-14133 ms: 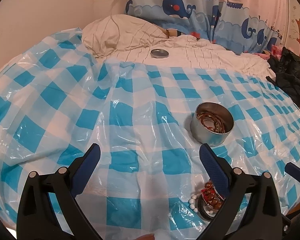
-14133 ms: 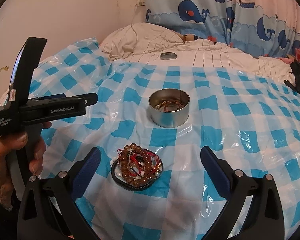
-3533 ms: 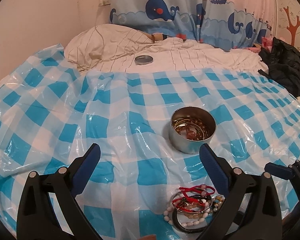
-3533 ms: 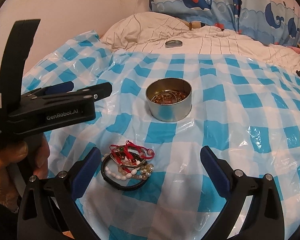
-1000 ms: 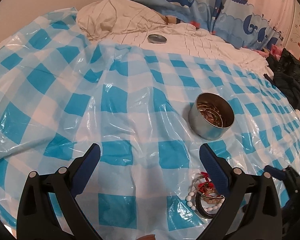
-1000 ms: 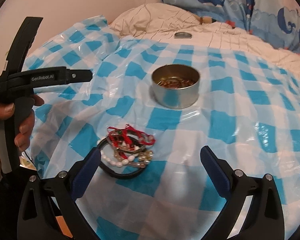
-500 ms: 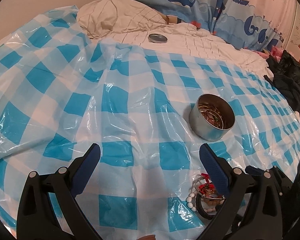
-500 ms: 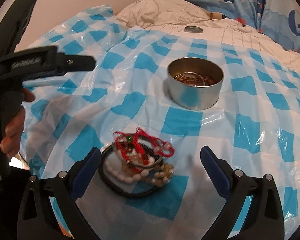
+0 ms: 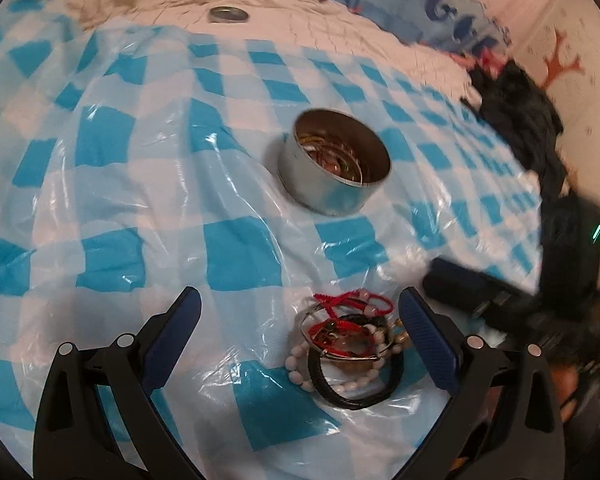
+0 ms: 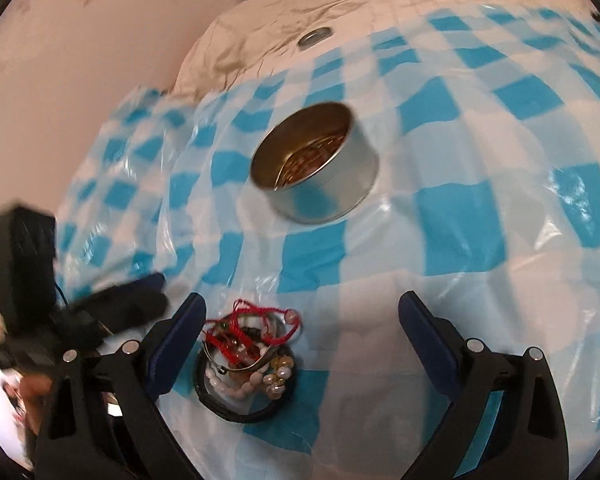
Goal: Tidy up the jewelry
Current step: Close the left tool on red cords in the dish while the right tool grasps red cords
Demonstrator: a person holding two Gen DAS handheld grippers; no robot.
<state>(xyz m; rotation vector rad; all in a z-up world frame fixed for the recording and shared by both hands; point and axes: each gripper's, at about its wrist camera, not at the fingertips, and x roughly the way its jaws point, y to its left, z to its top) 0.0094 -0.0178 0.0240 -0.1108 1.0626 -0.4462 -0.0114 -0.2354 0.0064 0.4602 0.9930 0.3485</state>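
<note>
A pile of bracelets (image 9: 346,346) lies on the blue checked plastic sheet (image 9: 236,256): red cords, white beads, a metal bangle and a black ring. My left gripper (image 9: 298,296) is open and low, with the pile just inside its right finger. In the right wrist view, the pile (image 10: 246,354) sits beside the left finger of my open right gripper (image 10: 302,298). Further back stands a round metal tin (image 9: 334,164) holding jewelry, also visible in the right wrist view as the tin (image 10: 316,164). Nothing is gripped.
The tin's lid (image 9: 228,14) rests on the cream bedding behind the sheet. Dark clothes (image 9: 520,96) are heaped at the right. The right gripper's blurred fingers (image 9: 460,280) are close beside the pile; the left gripper's fingers (image 10: 124,308) show in the right wrist view.
Both grippers have dropped and closed in on the bracelet pile from either side, with motion blur. Since the oldest frames, the brown bead bracelet has left the pile.
</note>
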